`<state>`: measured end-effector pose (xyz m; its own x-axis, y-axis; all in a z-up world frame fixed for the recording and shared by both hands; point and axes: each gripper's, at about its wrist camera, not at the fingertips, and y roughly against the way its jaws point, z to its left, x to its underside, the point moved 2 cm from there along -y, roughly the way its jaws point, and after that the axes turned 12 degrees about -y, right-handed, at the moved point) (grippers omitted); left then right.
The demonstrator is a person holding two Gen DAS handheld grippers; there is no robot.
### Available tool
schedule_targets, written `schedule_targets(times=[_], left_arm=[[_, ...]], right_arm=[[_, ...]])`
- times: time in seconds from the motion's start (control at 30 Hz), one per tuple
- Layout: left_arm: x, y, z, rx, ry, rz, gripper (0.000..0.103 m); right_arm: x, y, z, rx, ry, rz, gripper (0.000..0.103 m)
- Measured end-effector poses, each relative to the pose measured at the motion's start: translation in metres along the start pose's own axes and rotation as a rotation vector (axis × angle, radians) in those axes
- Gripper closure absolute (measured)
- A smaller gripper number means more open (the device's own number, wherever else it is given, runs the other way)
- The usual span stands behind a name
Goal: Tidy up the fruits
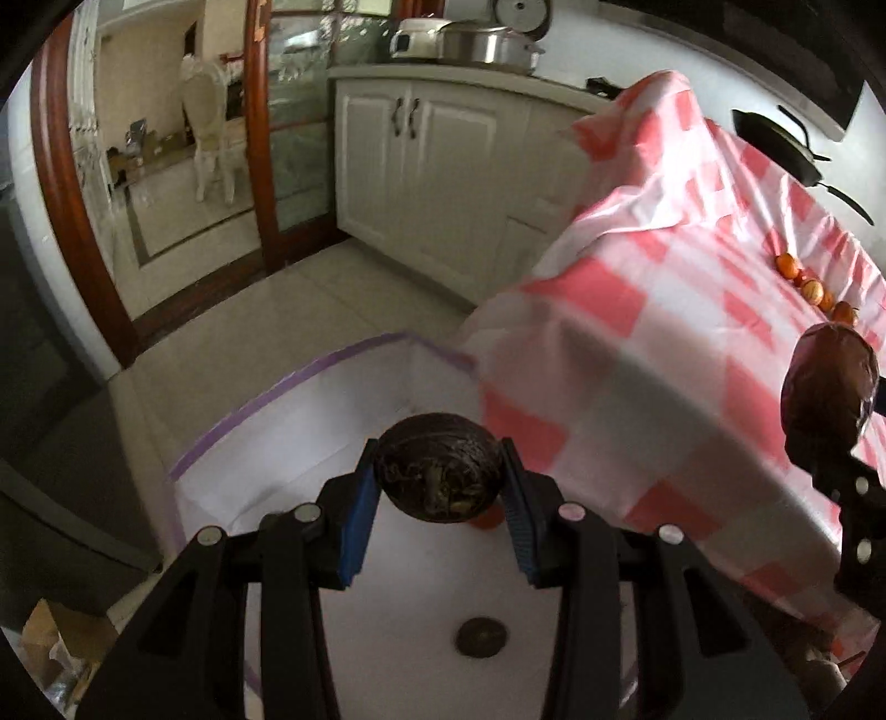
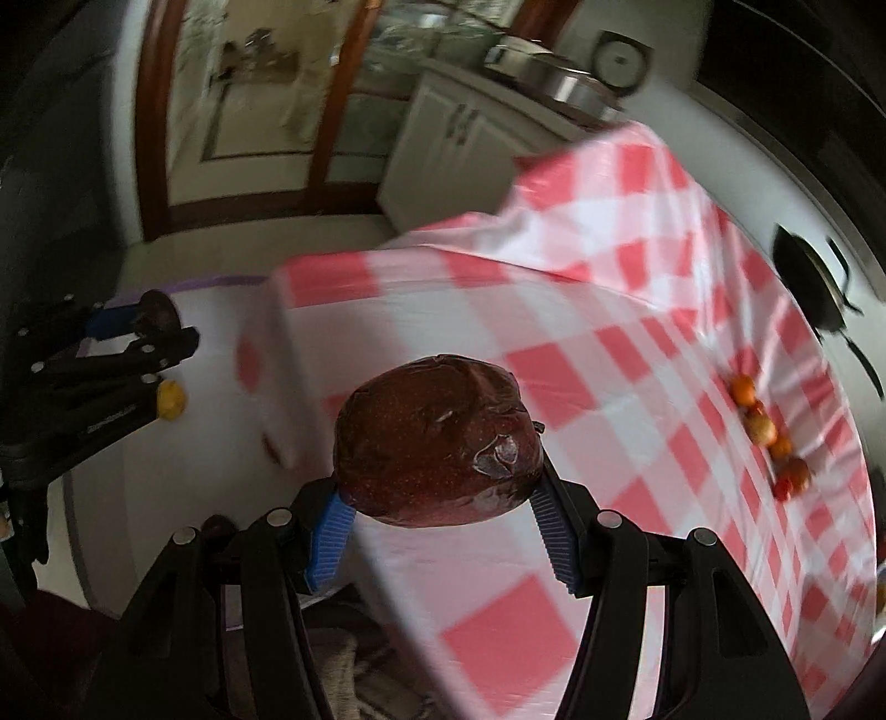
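Note:
My left gripper point(image 1: 437, 462) is shut on a round dark brown fruit point(image 1: 437, 471) with a dried stalk end facing the camera. It hangs over a white bin point(image 1: 288, 387) with a purple rim that stands beside the table. In the bin lie a small dark fruit point(image 1: 480, 637) and an orange one point(image 1: 487, 518), half hidden. My right gripper point(image 2: 440, 493) is shut on a large dark red fruit point(image 2: 437, 448) with shiny skin, above the table's near edge. The right wrist view shows the left gripper point(image 2: 149, 321) at the left and a yellow fruit point(image 2: 170, 400) in the bin point(image 2: 221, 332).
A pink and white checked cloth point(image 2: 581, 310) covers the table. A row of several small orange fruits point(image 2: 769, 437) lies near its far right side, beside a black pan point(image 2: 808, 277). White cabinets point(image 1: 443, 166) with metal pots point(image 1: 487, 44) stand behind, across a tiled floor point(image 1: 310, 299).

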<state>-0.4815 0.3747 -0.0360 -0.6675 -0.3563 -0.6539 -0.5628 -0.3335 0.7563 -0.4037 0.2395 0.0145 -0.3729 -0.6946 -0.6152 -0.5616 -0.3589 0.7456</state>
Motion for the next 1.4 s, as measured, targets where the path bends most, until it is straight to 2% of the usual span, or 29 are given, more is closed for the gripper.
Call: schedule_targets(times=[0.3,0.53,0.7,0.83,0.97,1.03,1.3,1.37,1.4], left_arm=[[0.031,-0.027,0.032,-0.027,0.047,0.105,0.061],[0.054,-0.054,0.046,-0.089,0.03,0.251,0.061],[0.062,-0.078,0.04,-0.152,-0.051,0.353,0.061],[0.068,-0.094,0.039,-0.145,-0.065,0.419,0.061],[0.075,-0.104,0.04,-0.135,-0.061,0.467,0.061],[0.074,-0.104,0.042,-0.122,-0.045,0.467,0.06],[0.077,-0.106,0.045,-0.119,-0.033,0.493,0.037],[0.075,-0.107,0.046,-0.121,-0.036,0.494,0.026],[0.072,-0.109,0.049,-0.119,-0.036,0.493,0.024]], right_arm=[[0.014,-0.007,0.07,-0.068,0.164,0.043,0.045],[0.035,-0.026,0.116,-0.142,0.3,0.084,0.045],[0.058,-0.081,0.128,-0.173,0.311,0.244,0.045],[0.071,-0.122,0.126,-0.181,0.27,0.387,0.045],[0.076,-0.141,0.125,-0.183,0.26,0.456,0.045],[0.075,-0.15,0.124,-0.184,0.246,0.489,0.045],[0.077,-0.164,0.126,-0.183,0.233,0.535,0.045],[0.073,-0.161,0.125,-0.186,0.233,0.512,0.04],[0.071,-0.16,0.123,-0.19,0.234,0.5,0.037]])
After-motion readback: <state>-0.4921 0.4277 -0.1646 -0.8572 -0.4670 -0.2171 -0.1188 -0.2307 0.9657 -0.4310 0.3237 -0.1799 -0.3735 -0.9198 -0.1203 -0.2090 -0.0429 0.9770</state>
